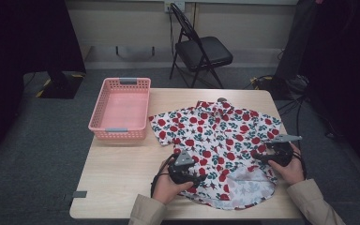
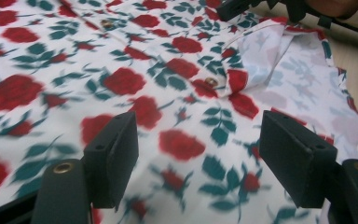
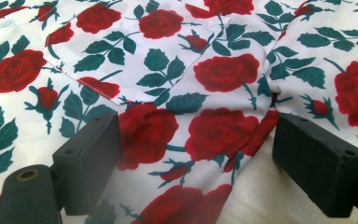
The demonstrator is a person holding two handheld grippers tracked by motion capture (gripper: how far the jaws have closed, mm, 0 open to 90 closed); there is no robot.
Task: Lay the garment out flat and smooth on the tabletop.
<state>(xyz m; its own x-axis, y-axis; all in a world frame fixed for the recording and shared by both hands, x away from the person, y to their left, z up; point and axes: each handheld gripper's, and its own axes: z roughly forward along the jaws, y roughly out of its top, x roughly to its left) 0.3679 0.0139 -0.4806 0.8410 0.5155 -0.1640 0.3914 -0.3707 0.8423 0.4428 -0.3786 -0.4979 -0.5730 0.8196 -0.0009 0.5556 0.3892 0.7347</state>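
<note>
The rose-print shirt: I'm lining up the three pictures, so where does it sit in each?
High view: rose-print shirt spread right of the pink basket.
Left gripper view: shirt beyond the open jaws.
Right gripper view: shirt ahead, edge between jaws.
Shared landmark: the turned-up pale hem.

We see a short-sleeved shirt in white cloth, printed all over with red roses and dark green leaves; where its lower front is folded back, the underside shows the same print paler and washed out. Small brownish buttons run down its front. It lies on a light tan wooden table. Beside it we see a pink plastic basket with grey handle tabs. Both grippers, left and right, are black, each topped with a grey plate. The person's sleeves are beige. We see a black folding chair on the grey floor.
</note>
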